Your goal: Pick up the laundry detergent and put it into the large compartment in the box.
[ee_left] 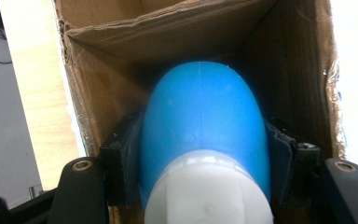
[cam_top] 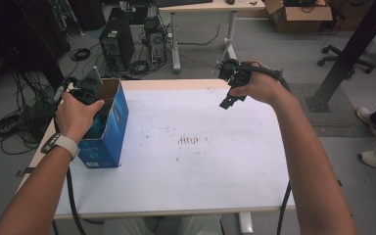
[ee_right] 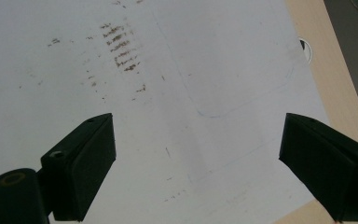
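At the frame's left, the left tool (ee_left: 204, 154) gripped a blue bottle (ee_left: 204, 135) inside the open box (cam_top: 111, 128), probably for lifting out; the right tool (ee_right: 196, 163) hovered open over the tabletop (cam_top: 200, 161).

blue bottle (ee_left: 204, 126) hemmed by cardboard box (cam_top: 108, 128) walls, white table (cam_top: 200, 171) open rightward

No readable text anywhere. The blue box (cam_top: 108, 128) has a pale patch low on its front face, prob. a label or print, but too small and blurred to make out. The blue bottle (ee_left: 204, 122) shows no lettering in the left gripper view. Brown smudges on the white table sheet (cam_top: 196, 161) are marks, not writing.
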`<state>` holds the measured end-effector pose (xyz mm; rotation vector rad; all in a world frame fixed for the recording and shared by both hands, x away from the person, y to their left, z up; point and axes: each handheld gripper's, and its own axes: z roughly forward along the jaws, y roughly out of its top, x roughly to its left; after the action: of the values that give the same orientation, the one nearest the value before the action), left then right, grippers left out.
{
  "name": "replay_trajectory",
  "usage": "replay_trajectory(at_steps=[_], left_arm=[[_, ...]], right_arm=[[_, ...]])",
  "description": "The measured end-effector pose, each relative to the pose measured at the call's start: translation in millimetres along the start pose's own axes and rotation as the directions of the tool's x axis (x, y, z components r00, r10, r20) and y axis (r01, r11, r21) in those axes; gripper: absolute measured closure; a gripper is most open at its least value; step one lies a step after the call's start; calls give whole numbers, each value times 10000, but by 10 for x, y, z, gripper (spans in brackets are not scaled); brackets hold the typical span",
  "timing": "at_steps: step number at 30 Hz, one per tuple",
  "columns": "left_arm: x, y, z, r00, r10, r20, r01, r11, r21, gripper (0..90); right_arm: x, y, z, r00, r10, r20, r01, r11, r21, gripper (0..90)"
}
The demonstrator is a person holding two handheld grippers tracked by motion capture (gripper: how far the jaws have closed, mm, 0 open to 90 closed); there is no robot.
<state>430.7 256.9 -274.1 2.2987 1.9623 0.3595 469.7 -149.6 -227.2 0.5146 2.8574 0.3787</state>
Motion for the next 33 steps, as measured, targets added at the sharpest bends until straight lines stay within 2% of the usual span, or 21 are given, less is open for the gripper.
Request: replay_trajectory(at_steps=[5,22,30,33], left_arm=[[20,-5,1,9999,-133,-13,133,9999,13,346],[38,-23,-41,9999,-129,55,129,9999,-22,299],[30,-38,-117,9995,-172,263,175,9998,-108,262],[29,-40,-169,9998,-120,177,123,9998,-168,252]], right_arm=[[6,-10,6,10000,6,-6,-6,10000,40,105],[25,-8,-17,10000,-14,20,14,10000,15,106],[42,-7,-46,10000,-6,47,6,10000,37,106],[48,-9,-60,10000,-12,76,12,10000,-7,106]])
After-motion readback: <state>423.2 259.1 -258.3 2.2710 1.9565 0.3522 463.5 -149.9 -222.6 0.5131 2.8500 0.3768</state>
